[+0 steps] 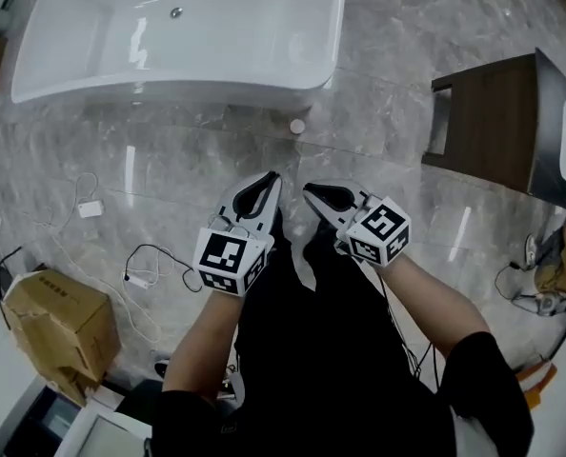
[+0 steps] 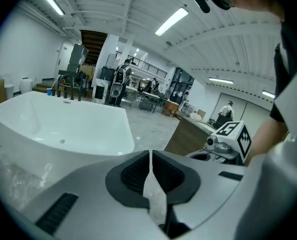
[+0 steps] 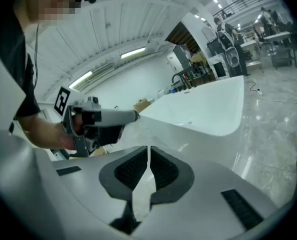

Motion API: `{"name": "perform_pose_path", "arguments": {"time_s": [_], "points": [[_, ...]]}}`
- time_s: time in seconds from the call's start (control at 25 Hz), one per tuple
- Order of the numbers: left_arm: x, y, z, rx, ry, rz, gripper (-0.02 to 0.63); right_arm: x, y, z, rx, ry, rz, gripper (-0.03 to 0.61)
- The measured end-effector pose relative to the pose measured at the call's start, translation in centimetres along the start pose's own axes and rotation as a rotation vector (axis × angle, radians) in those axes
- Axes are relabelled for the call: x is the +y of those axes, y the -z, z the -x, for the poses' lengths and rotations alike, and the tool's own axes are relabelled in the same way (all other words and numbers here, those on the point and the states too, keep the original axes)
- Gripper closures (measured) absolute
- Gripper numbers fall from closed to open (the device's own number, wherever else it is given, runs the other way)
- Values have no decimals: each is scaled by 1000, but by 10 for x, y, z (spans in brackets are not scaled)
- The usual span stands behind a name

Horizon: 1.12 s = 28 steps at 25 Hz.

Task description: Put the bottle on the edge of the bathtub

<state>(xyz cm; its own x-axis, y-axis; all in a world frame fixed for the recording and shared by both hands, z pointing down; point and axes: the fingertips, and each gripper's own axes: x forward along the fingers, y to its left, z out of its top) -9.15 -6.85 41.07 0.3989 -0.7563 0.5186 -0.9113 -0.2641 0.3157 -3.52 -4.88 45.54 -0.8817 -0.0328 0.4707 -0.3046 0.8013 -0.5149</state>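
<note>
Both claws are being held up side by side in front of the person's dark-clothed body, well apart from the tub and pointing toward it.

Left claw (image 1: 270, 179) – its jaws are lying together, ribbed pads meeting edge to edge, and nothing is sitting between them. Right claw (image 1: 312, 191) – its jaws are likewise resting together with nothing in the gap. Neither claw is touching anything.

The bottle (image 1: 297, 126) is showing only as a small round pale top from above. It appears to be standing on the grey marbled floor (image 1: 388, 103) just beside the near outer wall of the white bathtub (image 1: 169, 91), toward the tub's right end. It is not sitting on the rim.

A dark wooden cabinet (image 1: 488, 122) is standing to the right. A cardboard box (image 1: 59, 320) is sitting at lower left, with loose cables (image 1: 154, 255) trailing across the floor between it and the claws.
</note>
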Motion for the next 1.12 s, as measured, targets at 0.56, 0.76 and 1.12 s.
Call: {"name": "perform_pose_path", "arguments": {"time_s": [0.56, 0.76, 1.12], "points": [[-93, -127, 82, -48, 39, -41, 583, 101, -166, 179, -299, 49, 210, 549], [-112, -175, 104, -105, 25, -144, 583, 119, -206, 223, -401, 119, 270, 551], [-146, -271, 138, -243, 43, -260, 583, 144, -258, 296, -542, 206, 307, 551]]}}
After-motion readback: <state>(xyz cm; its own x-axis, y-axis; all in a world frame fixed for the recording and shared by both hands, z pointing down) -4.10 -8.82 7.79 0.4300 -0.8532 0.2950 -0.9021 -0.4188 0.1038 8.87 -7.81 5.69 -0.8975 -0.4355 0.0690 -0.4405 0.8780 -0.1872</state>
